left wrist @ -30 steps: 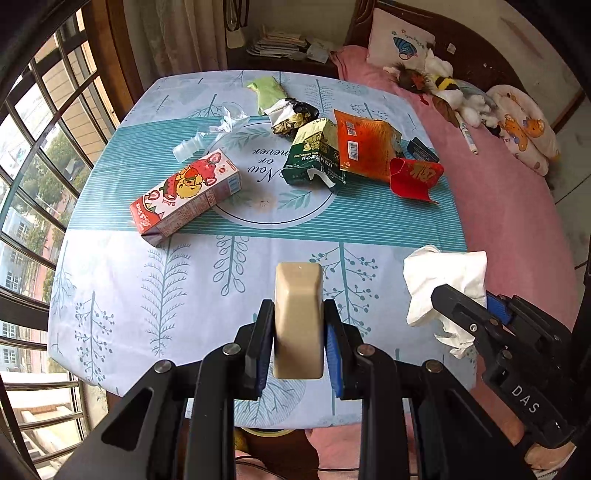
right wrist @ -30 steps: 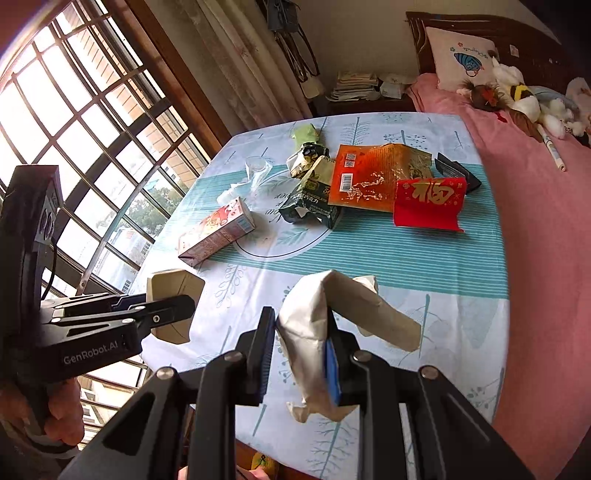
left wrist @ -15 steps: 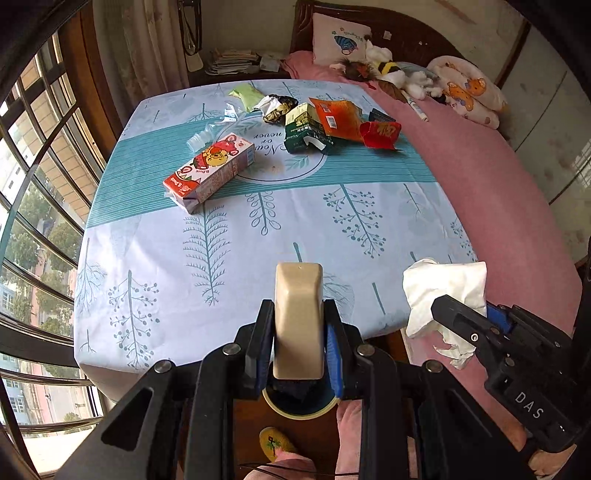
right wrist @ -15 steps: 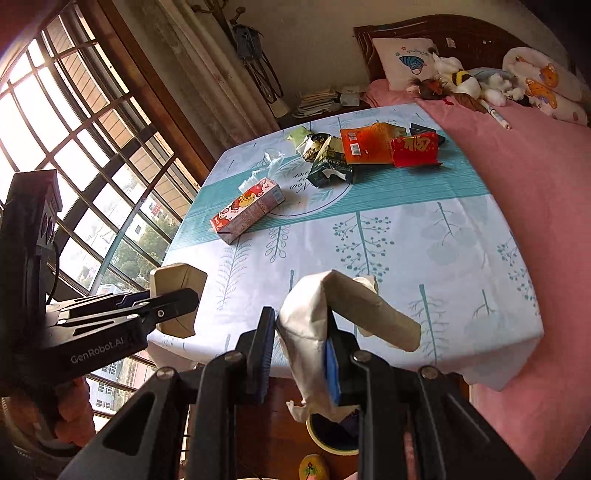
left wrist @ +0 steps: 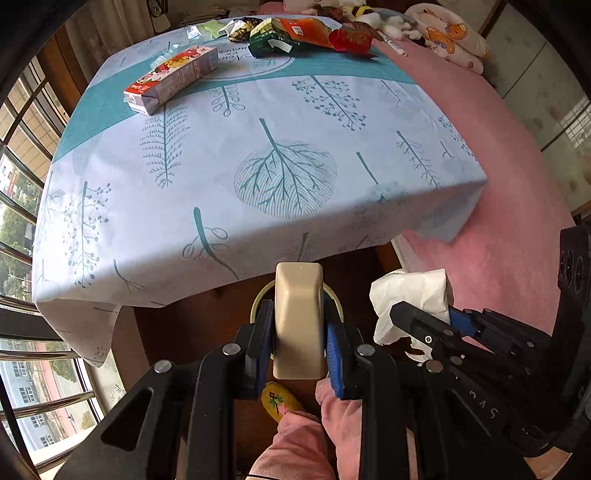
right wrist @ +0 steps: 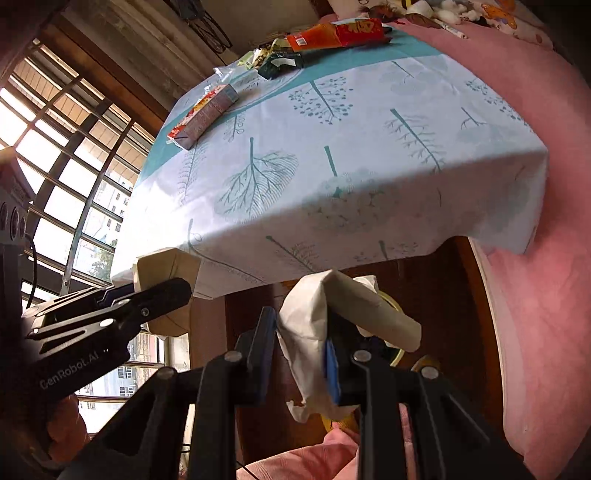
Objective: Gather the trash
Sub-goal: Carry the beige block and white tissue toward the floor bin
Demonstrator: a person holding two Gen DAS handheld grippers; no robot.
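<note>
Two grippers, both loaded, both pointing steeply down past the near edge of the table (left wrist: 258, 155).

Left gripper (left wrist: 300, 347): jaws narrow, clamped on a beige carton (left wrist: 298, 321) that stands upright between the blue pads. In the right wrist view the same carton (right wrist: 166, 273) shows at the left, gripped by the left gripper's black fingers, level with the hanging edge of the tablecloth.

Right gripper (right wrist: 301, 354): jaws narrow, pinching a crumpled white tissue (right wrist: 314, 325); a rolled fold of it sticks out to the right and a torn end hangs below the pads. In the left wrist view the tissue (left wrist: 410, 295) sits at the right, just beside the carton.

Bin (left wrist: 260, 299): a round yellowish rim on the dark floor, directly under the carton and largely hidden by it. In the right wrist view part of the same rim (right wrist: 391, 306) shows behind the tissue.

Trash on the table, all at the far end, well apart from both grippers:
- one red and pink juice box (left wrist: 171, 79), lying on its side, nearest the window;
- one dark green packet (left wrist: 271, 40);
- one orange packet (left wrist: 306, 31), touching the green one;
- one red wrapper (left wrist: 351, 40), at the bed side;
- crumpled foil and clear plastic scraps (left wrist: 236, 27) behind these, too small to sort.

Surroundings: a pink bedspread (left wrist: 517, 177) beside the table; a barred window (right wrist: 55, 155) on the other side; a person's pink sleeve (left wrist: 295, 446) and a yellow slipper (left wrist: 279, 400) at the bottom.
</note>
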